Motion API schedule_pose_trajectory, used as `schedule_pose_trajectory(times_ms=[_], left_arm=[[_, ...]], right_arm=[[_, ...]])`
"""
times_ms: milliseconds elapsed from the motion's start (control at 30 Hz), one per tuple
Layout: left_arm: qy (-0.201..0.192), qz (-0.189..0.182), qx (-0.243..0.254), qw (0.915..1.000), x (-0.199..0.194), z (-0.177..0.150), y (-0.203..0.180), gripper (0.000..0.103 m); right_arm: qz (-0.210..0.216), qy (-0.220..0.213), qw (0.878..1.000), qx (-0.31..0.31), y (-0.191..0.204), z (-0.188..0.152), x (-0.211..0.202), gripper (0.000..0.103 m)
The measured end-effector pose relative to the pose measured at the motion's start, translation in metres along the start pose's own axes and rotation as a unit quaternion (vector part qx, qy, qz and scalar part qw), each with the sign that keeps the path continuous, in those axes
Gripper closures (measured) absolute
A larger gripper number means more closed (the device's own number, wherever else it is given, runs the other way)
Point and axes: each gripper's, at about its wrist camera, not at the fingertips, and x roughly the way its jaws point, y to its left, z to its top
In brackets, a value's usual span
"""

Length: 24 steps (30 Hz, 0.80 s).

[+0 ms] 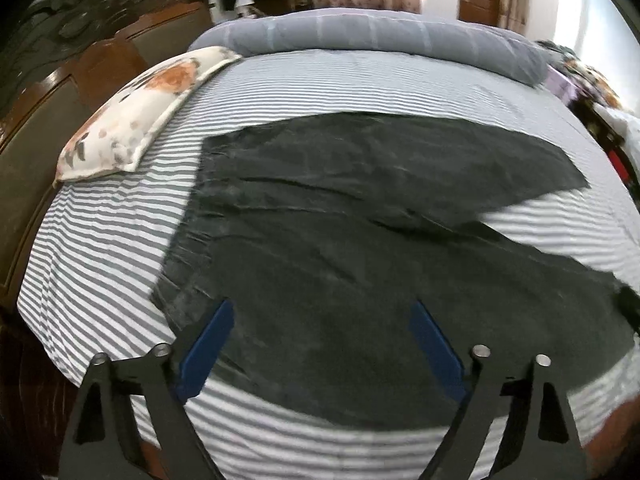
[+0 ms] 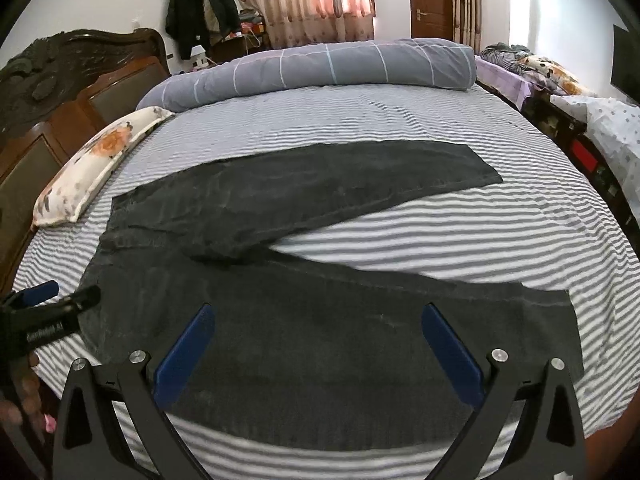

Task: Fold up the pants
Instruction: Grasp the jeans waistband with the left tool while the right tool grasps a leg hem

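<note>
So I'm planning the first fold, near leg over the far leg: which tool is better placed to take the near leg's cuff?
Probably the right tool: it hovers open over the near leg, closer to the cuff. The left tool sits at the waistband end.

Carved wooden headboard point(image 2: 76, 80) left; curtained window point(image 2: 308, 0) backlit pink; wooden door point(image 2: 430, 4); white walls point(image 2: 100, 0).
</note>
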Motion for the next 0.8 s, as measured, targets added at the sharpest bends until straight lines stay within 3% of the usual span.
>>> schedule_pose_trajectory(times_ms=[233,467,633,800], left_arm=[[-0.006,0.033,-0.032,0.9989,0.055,0.047,0.088,0.044],[0.029,-0.025,-0.099,0.9943,0.135,0.082,0.157,0.061],[0.062,-0.062,-0.129,0.9878,0.184,0.084,0.179,0.065],[0.051,-0.11,-0.137,0.9831,0.202,0.091,0.185,0.066]], right_arm=[[0.019,-0.025,0.999,0.025,0.01,0.036,0.041,0.001],[0.028,-0.052,0.997,0.047,0.033,0.054,0.101,0.001],[0.037,-0.037,0.997,0.05,0.043,0.05,0.137,0.001],[0.056,-0.002,0.996,0.068,0.046,0.049,0.16,0.001]])
